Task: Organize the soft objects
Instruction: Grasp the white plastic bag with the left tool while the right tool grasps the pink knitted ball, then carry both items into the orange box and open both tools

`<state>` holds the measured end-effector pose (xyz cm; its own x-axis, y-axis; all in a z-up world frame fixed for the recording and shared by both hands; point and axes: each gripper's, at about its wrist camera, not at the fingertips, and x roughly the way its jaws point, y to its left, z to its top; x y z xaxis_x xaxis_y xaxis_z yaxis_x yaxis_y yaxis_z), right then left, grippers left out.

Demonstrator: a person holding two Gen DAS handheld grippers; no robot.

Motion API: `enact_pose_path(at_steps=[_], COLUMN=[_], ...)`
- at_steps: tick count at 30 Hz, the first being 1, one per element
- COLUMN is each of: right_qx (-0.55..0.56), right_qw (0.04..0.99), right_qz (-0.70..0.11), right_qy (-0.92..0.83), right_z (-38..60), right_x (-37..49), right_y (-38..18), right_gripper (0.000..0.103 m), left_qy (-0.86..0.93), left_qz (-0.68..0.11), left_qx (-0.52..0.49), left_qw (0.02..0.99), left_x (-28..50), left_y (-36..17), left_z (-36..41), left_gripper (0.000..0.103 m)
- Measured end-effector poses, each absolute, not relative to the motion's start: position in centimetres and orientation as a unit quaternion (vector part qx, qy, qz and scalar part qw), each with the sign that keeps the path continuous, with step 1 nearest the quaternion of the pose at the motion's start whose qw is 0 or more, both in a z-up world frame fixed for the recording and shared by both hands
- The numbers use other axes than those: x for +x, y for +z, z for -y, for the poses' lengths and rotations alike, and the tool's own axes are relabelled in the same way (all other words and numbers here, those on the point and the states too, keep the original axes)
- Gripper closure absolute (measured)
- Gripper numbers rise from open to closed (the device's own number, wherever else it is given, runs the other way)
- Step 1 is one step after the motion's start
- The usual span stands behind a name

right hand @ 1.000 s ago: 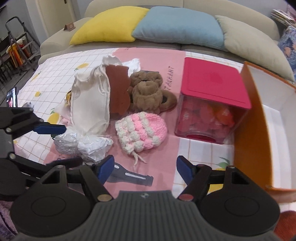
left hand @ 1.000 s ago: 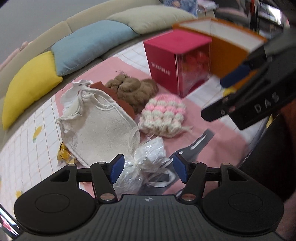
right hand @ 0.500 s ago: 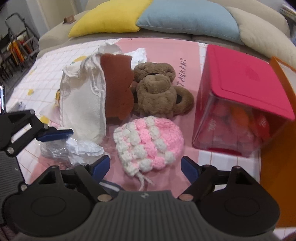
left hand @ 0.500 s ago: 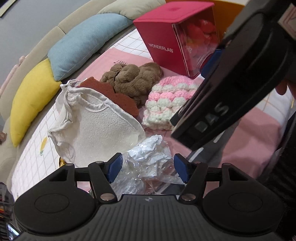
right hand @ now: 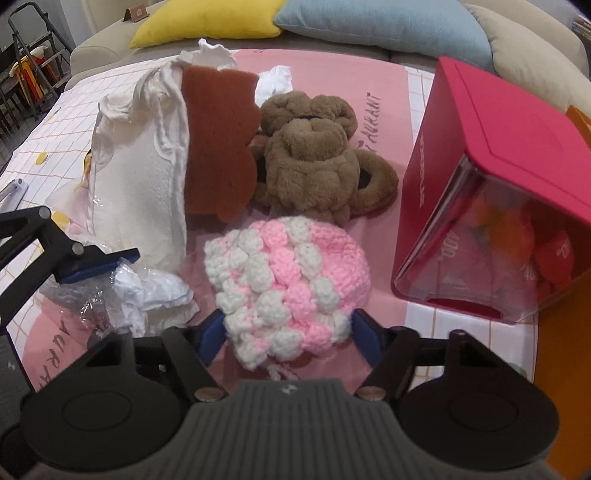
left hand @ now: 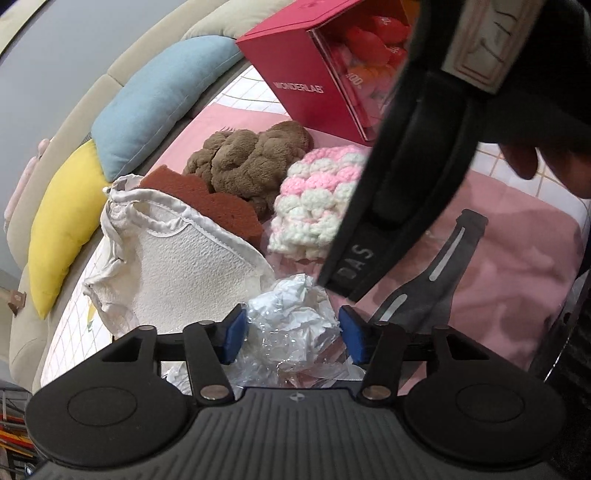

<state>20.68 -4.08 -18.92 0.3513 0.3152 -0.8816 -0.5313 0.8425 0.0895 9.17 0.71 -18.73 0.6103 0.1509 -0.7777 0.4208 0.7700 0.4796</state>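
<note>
A pink and white knitted hat (right hand: 288, 280) lies on the pink cloth, and my right gripper (right hand: 288, 332) is open with its fingers on either side of the hat's near edge. The hat also shows in the left wrist view (left hand: 314, 206), partly hidden by the right gripper's body. My left gripper (left hand: 291, 336) is open around a crumpled clear plastic bag (left hand: 291, 325), which also shows in the right wrist view (right hand: 122, 295). Behind them lie a brown plush toy (right hand: 314, 162), a rust-brown sponge (right hand: 218, 144) and a white drawstring bag (right hand: 144, 162).
A pink-lidded clear box (right hand: 495, 192) of red and orange items stands at the right, with an orange bin (right hand: 576, 332) beyond it. Yellow (right hand: 207, 18) and blue (right hand: 384, 26) cushions line the sofa behind. A dark flat tool (left hand: 436, 273) lies on the cloth.
Both grippers have moved forward and down. The right one has closed in over the knitted hat, and the left one has come around the plastic bag. Both stay open.
</note>
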Motion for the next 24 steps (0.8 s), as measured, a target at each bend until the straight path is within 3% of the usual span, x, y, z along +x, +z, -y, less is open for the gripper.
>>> enact_pose_path(at_steps=[1, 3, 6, 9, 16, 24], right_qx=[-0.110, -0.112, -0.109, -0.097, -0.101, -0.083], right_qw=[0.816, 0.817, 0.821, 0.823, 0.842, 0.852], right_qz=[-0.505, -0.502, -0.497, -0.494, -0.451, -0.426], right_qy=[0.260, 0.263, 0.261, 0.262, 0.278, 0.294], right_z=[4.1, 4.2, 4.6, 5.3, 6.4, 9.4], right_x=[20.7, 20.5, 20.2, 19.9, 17.9, 15.4], right_y=[-18.9, -18.8, -18.2, -17.5, -14.4, -10.8], right_gripper=[0.042, 0.047, 0.060, 0.064, 0.065, 0.065], left_qy=[-0.078, -0.069, -0.052, -0.042, -0.016, 0.000], left_qz=[-0.433, -0.430, -0.422, -0.414, -0.388, -0.383], left_qx=[0.326, 0.312, 0.294, 0.284, 0.247, 0.136], left_qw=[0.837, 0.844, 0.856, 0.864, 0.888, 0.914], left_x=[9.2, 9.4, 9.4, 8.9, 6.7, 6.0], left_y=[-18.7, -18.3, -17.6, -16.7, -13.7, -8.5], left_z=[-0.8, -1.1, -1.8, -2.4, -1.9, -2.4], left_gripper=[0.047, 0.061, 0.062, 0.063, 0.063, 0.063])
